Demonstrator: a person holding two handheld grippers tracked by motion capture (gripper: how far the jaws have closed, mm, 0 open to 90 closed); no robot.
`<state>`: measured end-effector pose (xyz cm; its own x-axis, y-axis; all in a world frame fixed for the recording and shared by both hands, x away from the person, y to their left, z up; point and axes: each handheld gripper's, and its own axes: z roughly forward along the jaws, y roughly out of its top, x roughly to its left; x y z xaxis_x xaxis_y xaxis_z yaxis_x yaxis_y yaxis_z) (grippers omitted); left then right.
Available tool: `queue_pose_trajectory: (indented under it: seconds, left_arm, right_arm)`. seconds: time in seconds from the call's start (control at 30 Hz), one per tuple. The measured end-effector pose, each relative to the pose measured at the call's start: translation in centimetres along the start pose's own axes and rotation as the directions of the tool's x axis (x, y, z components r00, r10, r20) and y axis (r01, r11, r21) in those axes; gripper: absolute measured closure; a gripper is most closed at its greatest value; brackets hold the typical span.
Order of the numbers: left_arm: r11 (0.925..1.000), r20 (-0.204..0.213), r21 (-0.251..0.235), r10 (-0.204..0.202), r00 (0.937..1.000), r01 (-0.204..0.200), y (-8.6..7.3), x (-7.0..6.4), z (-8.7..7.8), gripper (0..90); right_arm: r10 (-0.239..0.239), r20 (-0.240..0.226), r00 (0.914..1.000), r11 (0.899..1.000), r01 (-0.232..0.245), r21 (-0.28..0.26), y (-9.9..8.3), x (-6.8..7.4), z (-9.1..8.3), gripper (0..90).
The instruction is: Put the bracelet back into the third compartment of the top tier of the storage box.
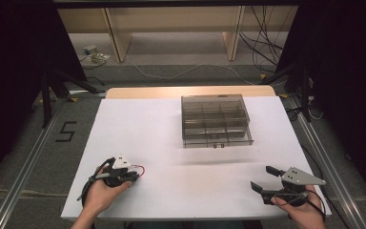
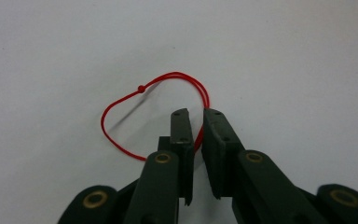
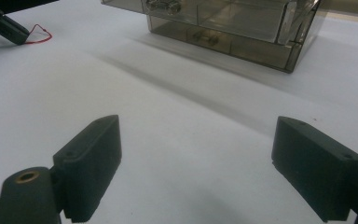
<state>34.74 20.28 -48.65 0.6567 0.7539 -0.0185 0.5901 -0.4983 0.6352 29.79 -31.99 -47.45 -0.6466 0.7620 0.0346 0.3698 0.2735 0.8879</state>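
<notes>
High view overhead facing forward, tool views close — all share white table (image 1: 181, 143)

Red string (image 2: 121, 102), smoky grey box (image 1: 216, 120), white table (image 1: 171, 143).

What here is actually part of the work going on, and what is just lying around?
Part of the work:
- red string loop, pinched at one side by the left gripper
- right gripper, wide open with nothing in it
- smoky clear compartment box, the likely place for the string

Just lying about:
- cables on the floor beyond the table
- the "5" marking on the floor
</notes>
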Motion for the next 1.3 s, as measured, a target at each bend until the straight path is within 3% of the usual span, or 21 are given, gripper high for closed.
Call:
queue_pose_trajectory:
  seconds: [0.07, 0.33, 0.53, 0.93, 1.3]
  left_arm:
    - [1.0000, -0.002, 0.000, -0.010, 1.0000, 0.010, 0.0, 0.0, 0.0, 87.7]
    - [0.9998, -0.015, 0.007, -0.020, 0.9997, 0.020, 0.2, -0.2, 0.0, 89.7]
    - [0.9994, -0.002, -0.003, -0.034, 0.9994, 0.034, 0.2, -0.2, -0.2, 89.8]
    - [0.9956, -0.005, -0.087, -0.037, 0.9993, 0.037, 0.9, -0.6, -1.3, 89.9]
    - [0.9838, -0.010, -0.177, -0.028, 0.9995, 0.026, 1.6, -1.1, -2.0, 89.9]
  right_arm:
    - [0.000, 0.001, 1.0000, 1.000, 0.000, 0.002, 0.0, 0.0, 0.0, 16.1]
    - [-0.003, 0.001, 1.0000, 1.000, 0.003, 0.001, 0.0, 0.0, 0.0, 16.1]
    - [-0.004, 0.000, 1.0000, 1.000, 0.004, 0.001, 0.0, 0.0, 0.0, 16.1]
    - [-0.006, 0.001, 1.0000, 1.000, 0.006, 0.000, 0.1, 0.1, 0.0, 16.1]
    - [-0.007, 0.001, 1.0000, 1.000, 0.007, -0.001, 0.1, 0.1, 0.0, 16.1]
